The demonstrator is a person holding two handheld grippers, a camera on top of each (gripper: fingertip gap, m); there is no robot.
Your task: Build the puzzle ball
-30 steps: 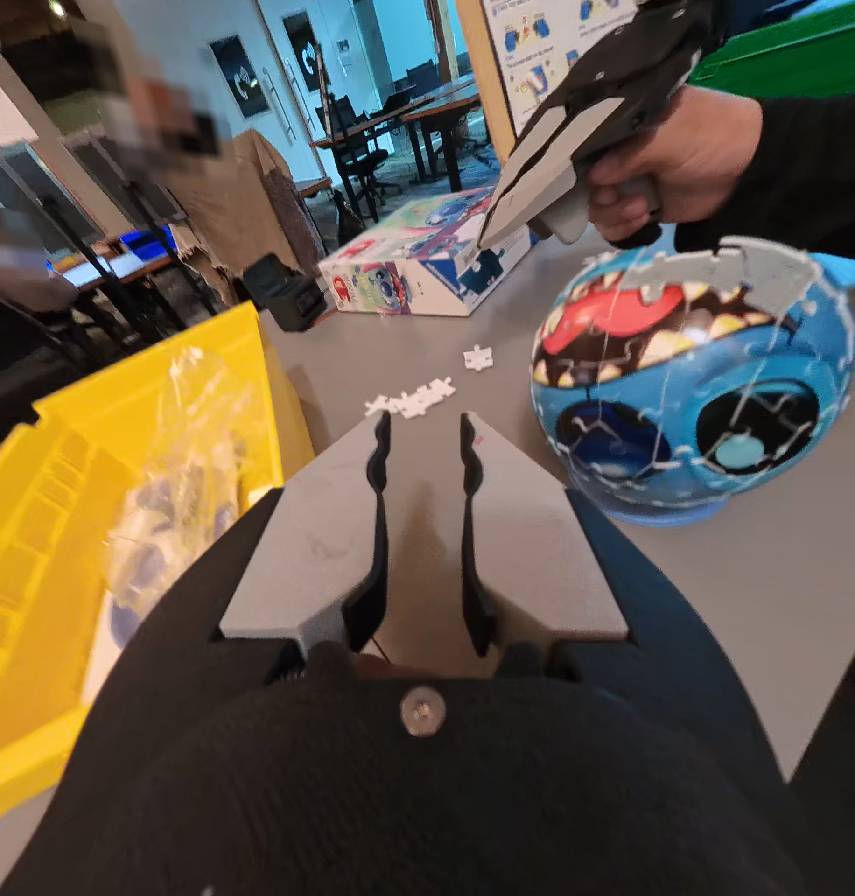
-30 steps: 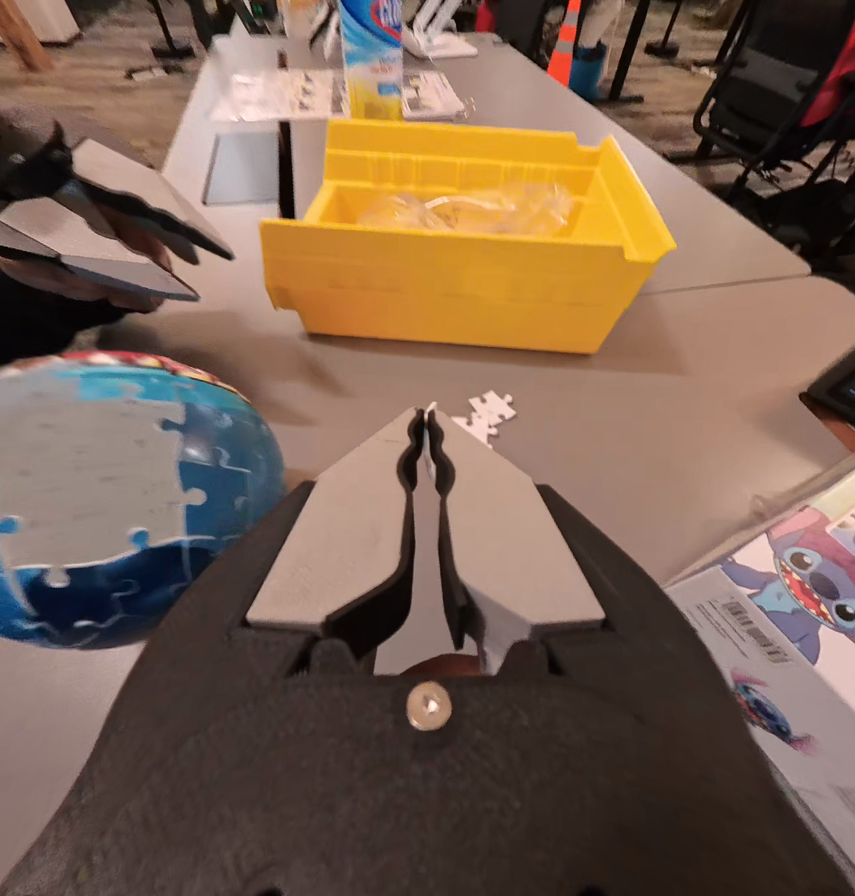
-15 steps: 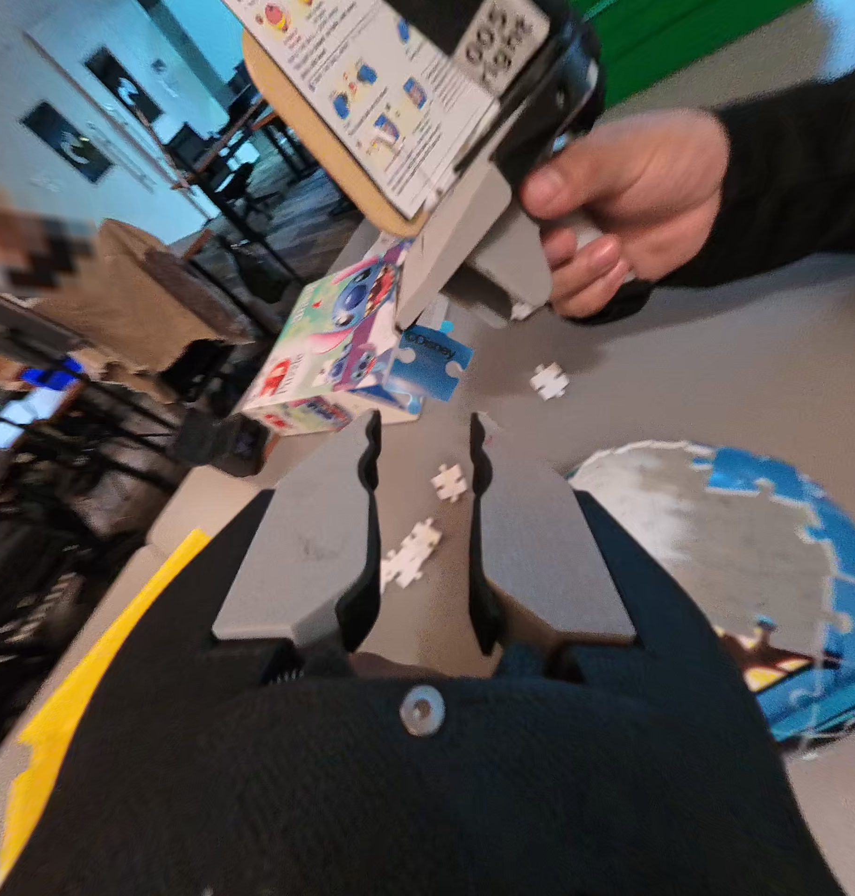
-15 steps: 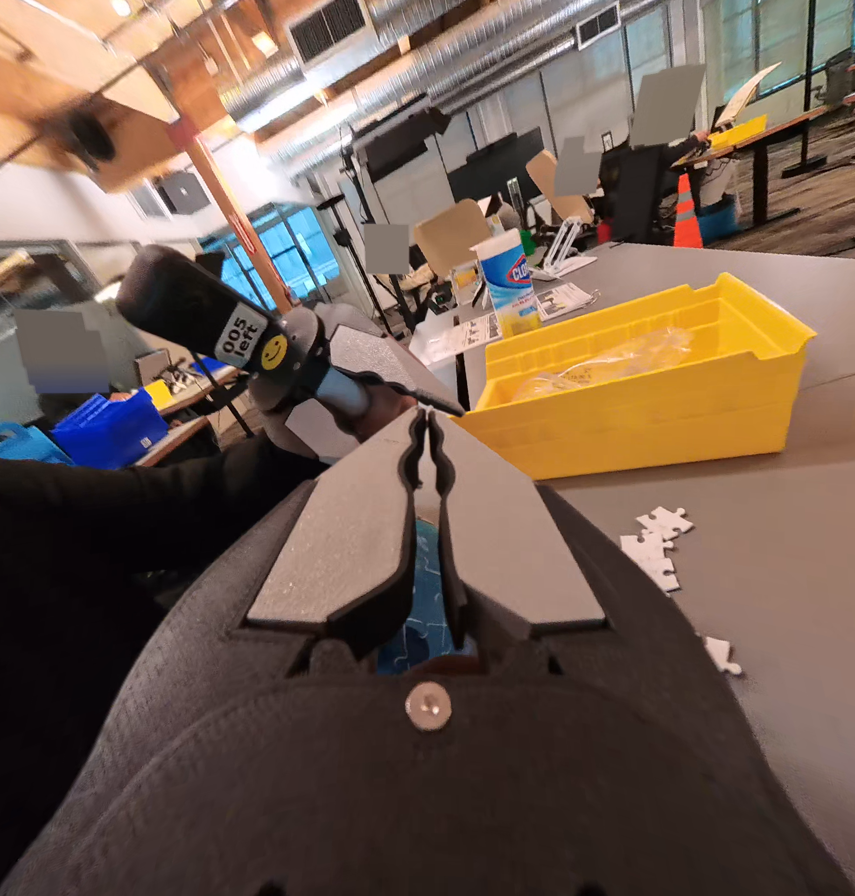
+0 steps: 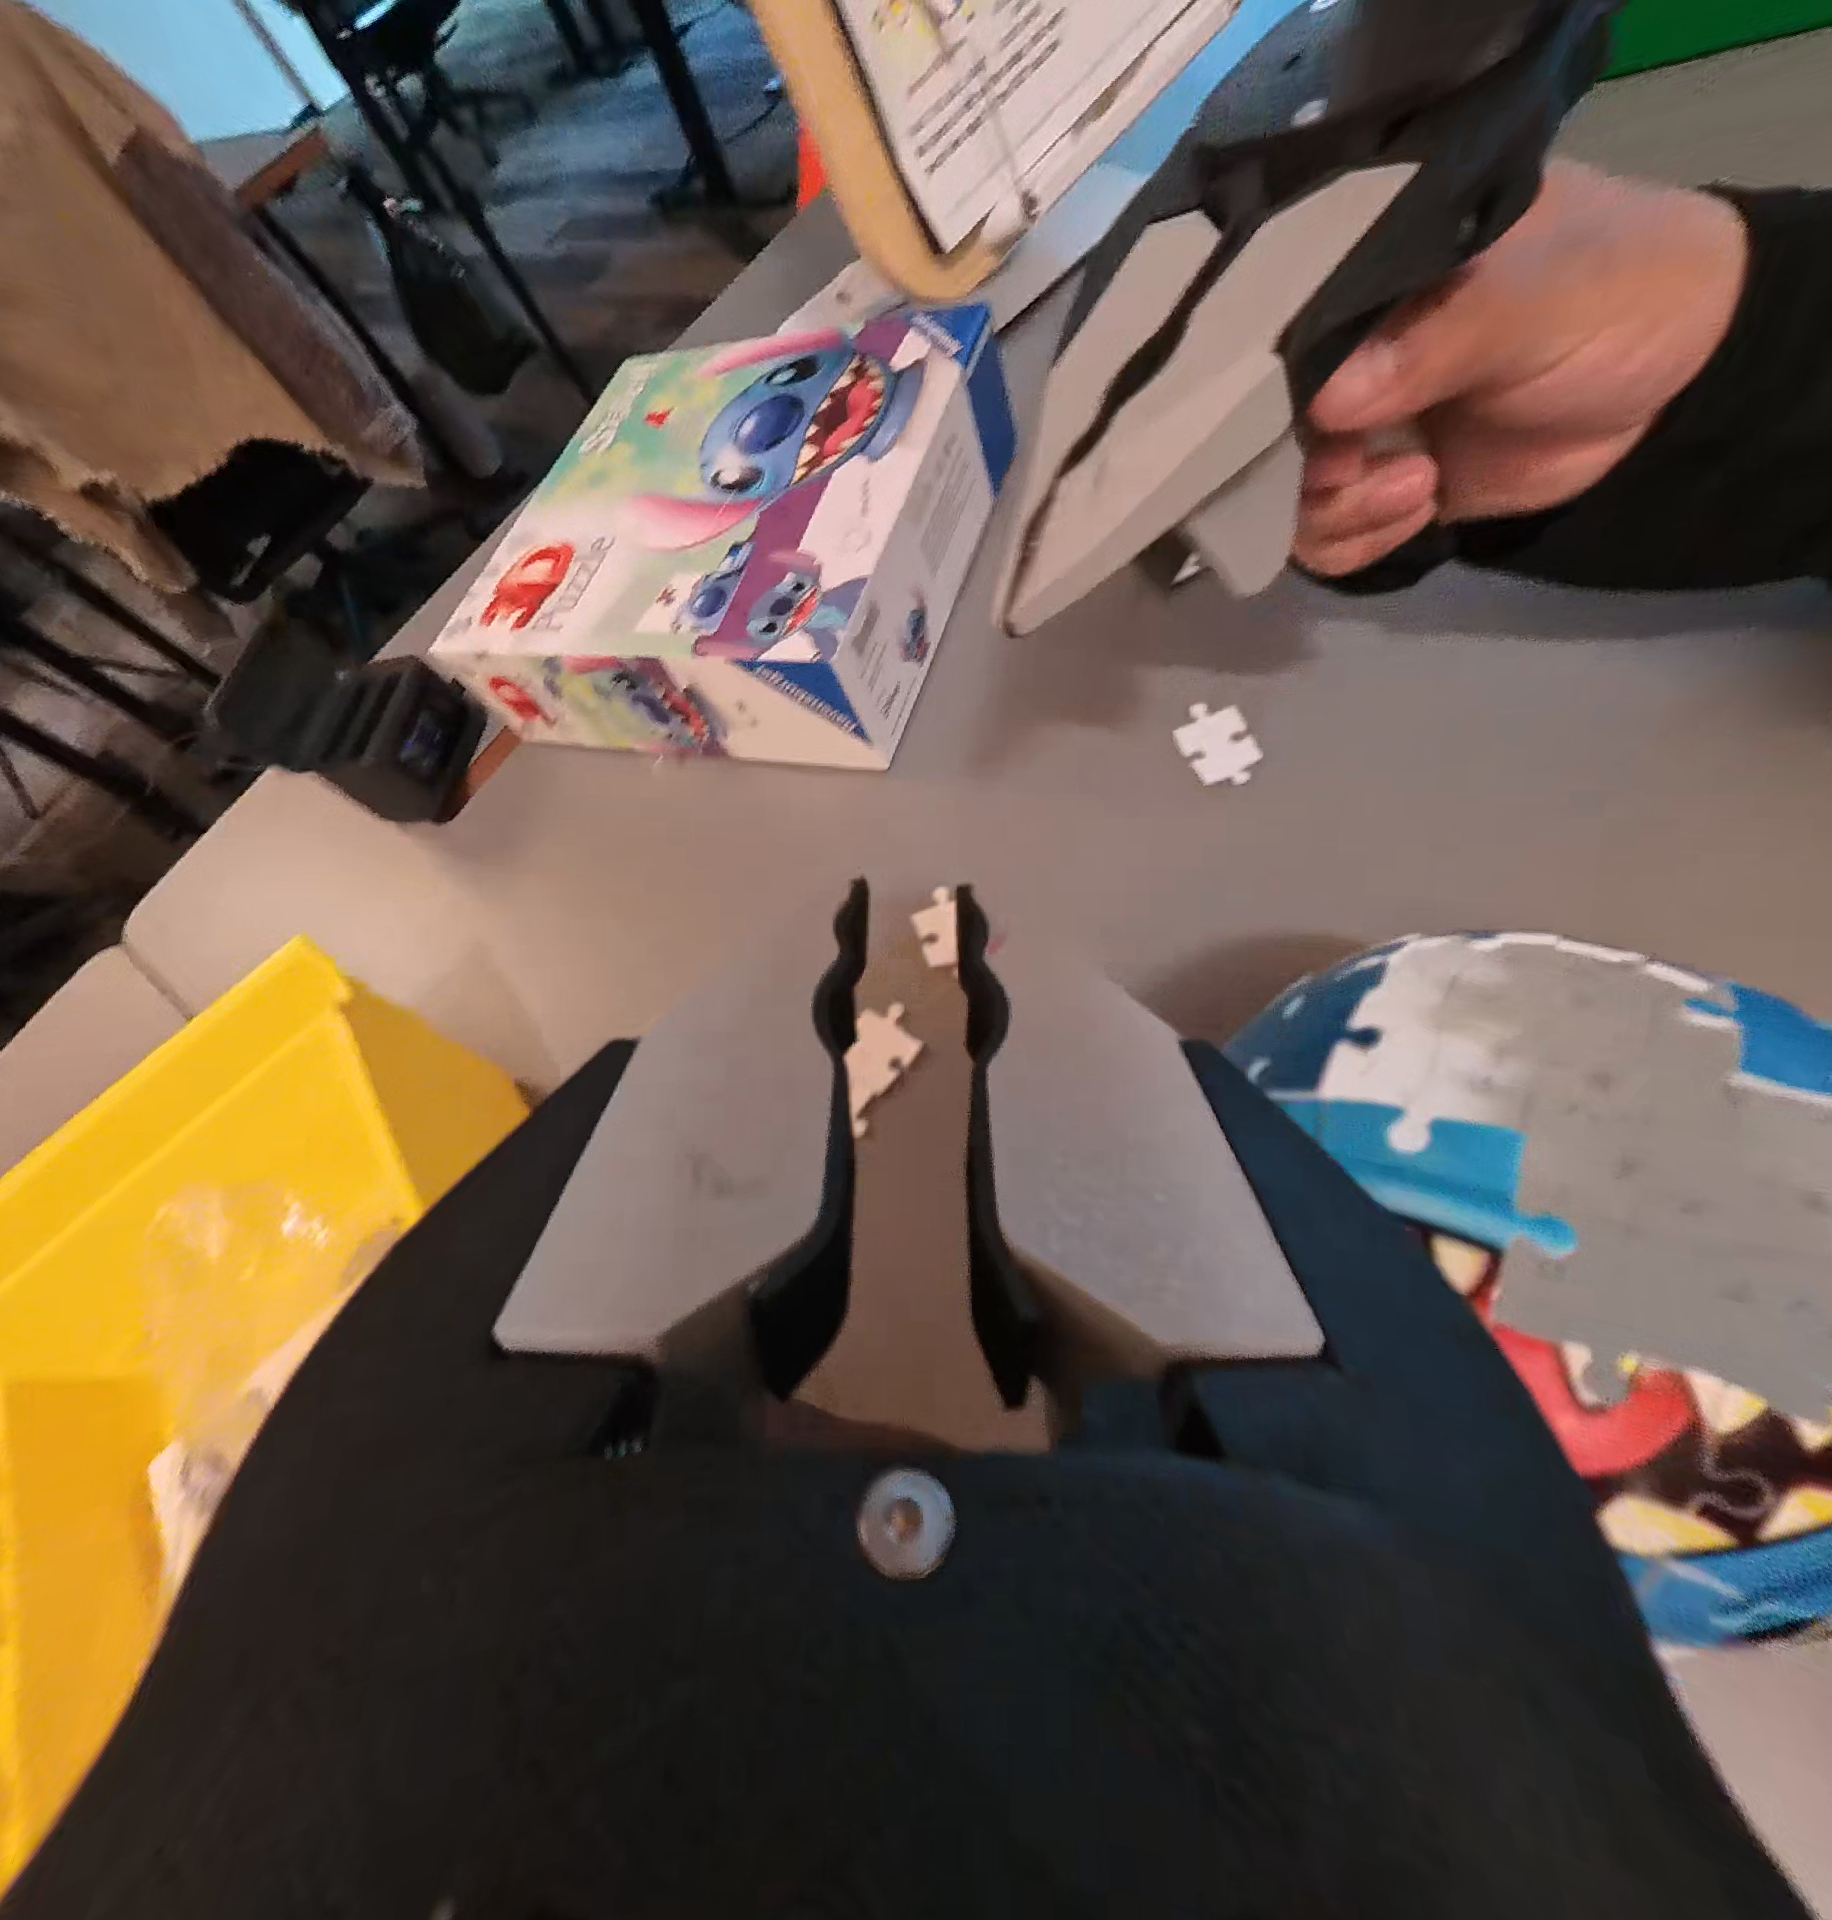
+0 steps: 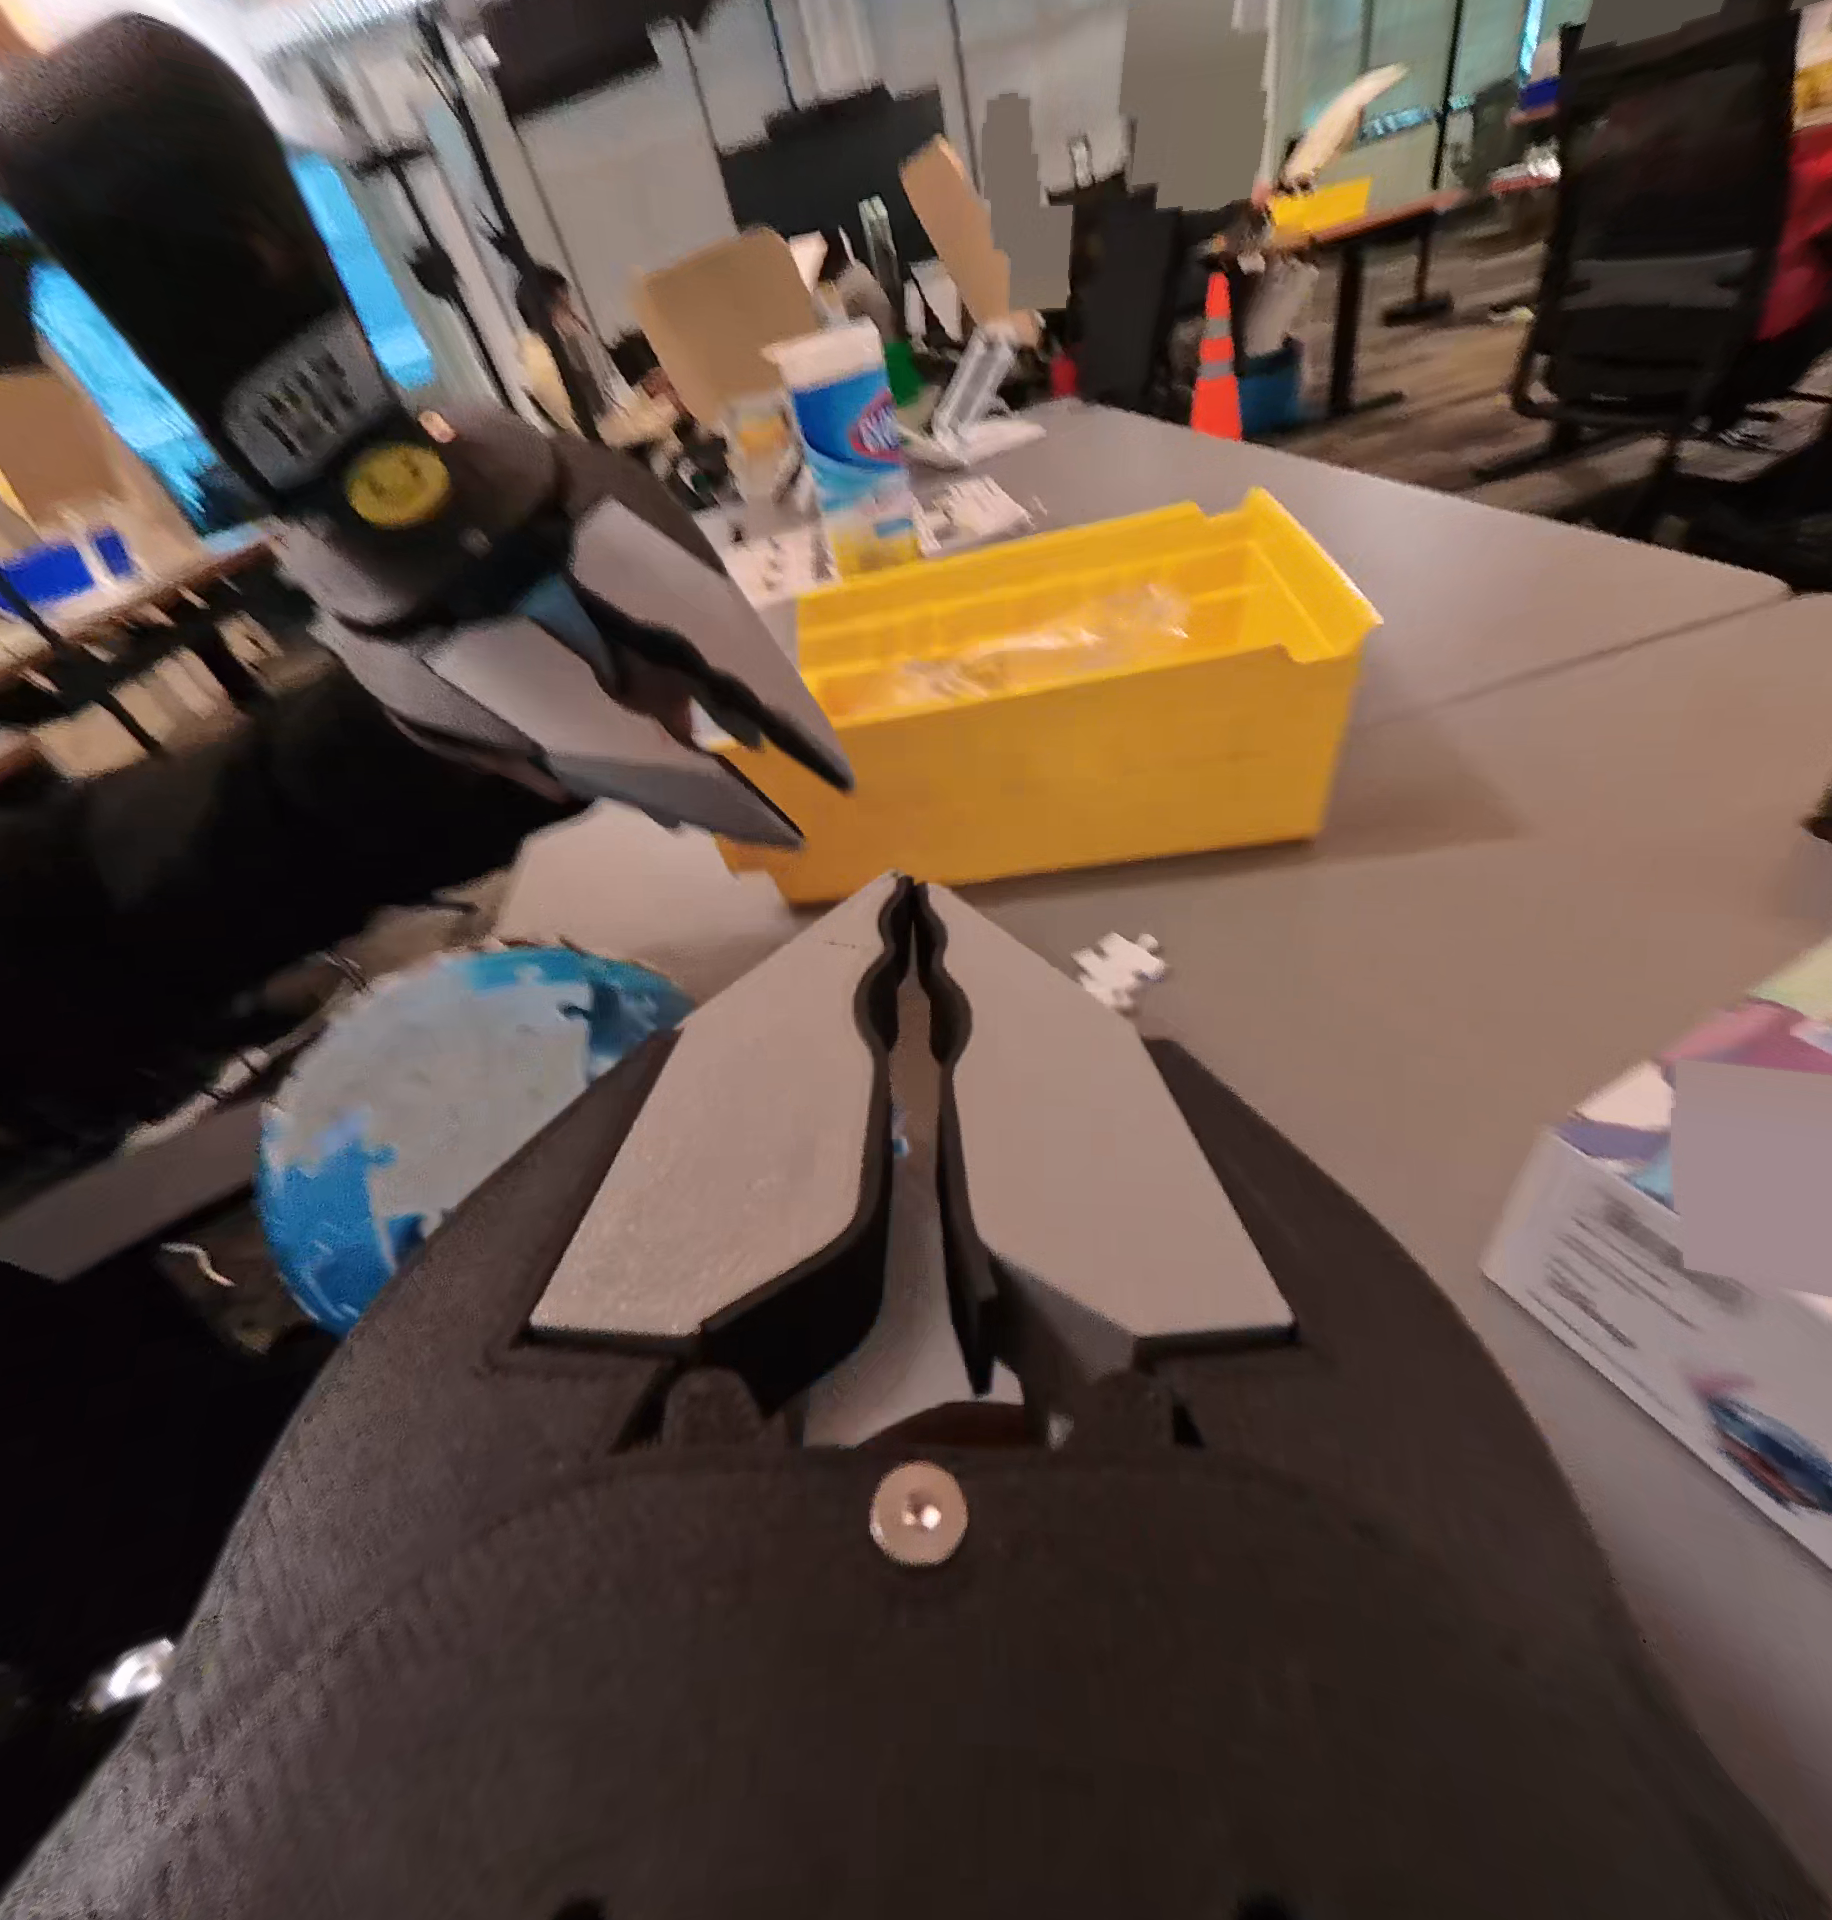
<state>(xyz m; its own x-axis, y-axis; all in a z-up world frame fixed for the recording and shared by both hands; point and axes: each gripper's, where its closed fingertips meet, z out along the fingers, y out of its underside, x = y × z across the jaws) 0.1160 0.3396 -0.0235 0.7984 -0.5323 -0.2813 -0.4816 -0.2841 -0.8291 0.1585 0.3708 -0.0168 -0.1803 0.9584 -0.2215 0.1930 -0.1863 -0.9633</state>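
The puzzle ball (image 5: 1618, 1247), blue with a toothy red mouth and a large grey patch on top, rests on the grey table (image 5: 1411, 831). It also shows in the right wrist view (image 6: 424, 1091). My left gripper (image 5: 912, 914) is open above the table, to the left of the ball. Two loose white pieces (image 5: 936, 925) (image 5: 876, 1060) lie on the table below its gap. My right gripper (image 6: 907, 894) is shut, pads meeting at the tips. In the left wrist view it (image 5: 1016, 623) hovers near the puzzle box. Another white piece (image 5: 1216, 743) lies below it.
A yellow bin (image 5: 216, 1143) holding a clear bag stands left of my left gripper and shows across the table in the right wrist view (image 6: 1047, 758). The puzzle box (image 5: 735, 540) and a black device (image 5: 372, 717) sit at the table's far edge. A wipes canister (image 6: 850, 436) stands behind the bin. Some 6 cm of space lies between my two pairs of fingers.
Both views swung about. The left gripper stayed open and now points down at the loose pieces. The right gripper stayed shut; a thin white sliver seen between its tips a second ago no longer shows.
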